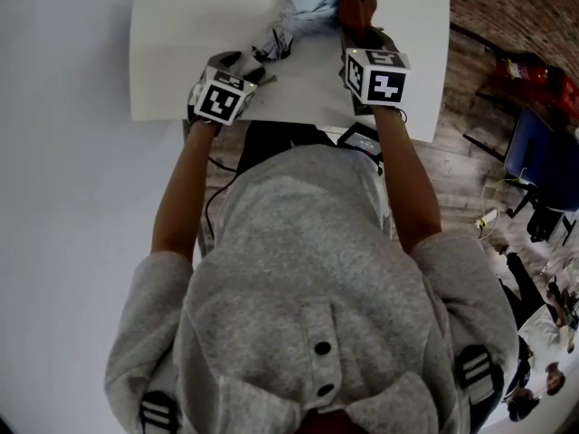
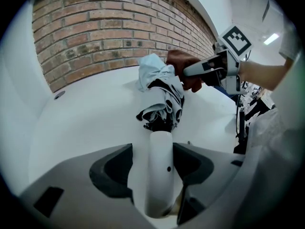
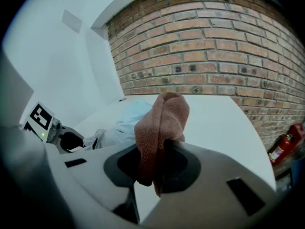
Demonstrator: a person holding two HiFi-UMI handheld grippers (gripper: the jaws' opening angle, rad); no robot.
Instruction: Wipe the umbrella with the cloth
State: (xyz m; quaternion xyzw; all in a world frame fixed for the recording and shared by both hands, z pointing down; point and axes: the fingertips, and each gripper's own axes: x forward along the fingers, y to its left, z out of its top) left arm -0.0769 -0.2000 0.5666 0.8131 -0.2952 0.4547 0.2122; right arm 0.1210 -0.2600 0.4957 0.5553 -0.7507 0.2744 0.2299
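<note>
Head view: one folded umbrella [image 1: 306, 7] is lying at the table's [image 1: 181, 52] far edge.

Left gripper view: the left gripper [image 2: 159, 171] is clamping its white handle [image 2: 161, 149], apparently to steady it for wiping.

Right gripper view: the right gripper [image 3: 158, 168] is pinching one brown cloth [image 3: 162, 123], holding it against the canopy.

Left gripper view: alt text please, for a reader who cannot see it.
The left gripper is shut on the white handle of a folded umbrella that lies on a white table. At the umbrella's far, pale blue end, the right gripper holds a brown cloth; a brick wall stands behind.
</note>
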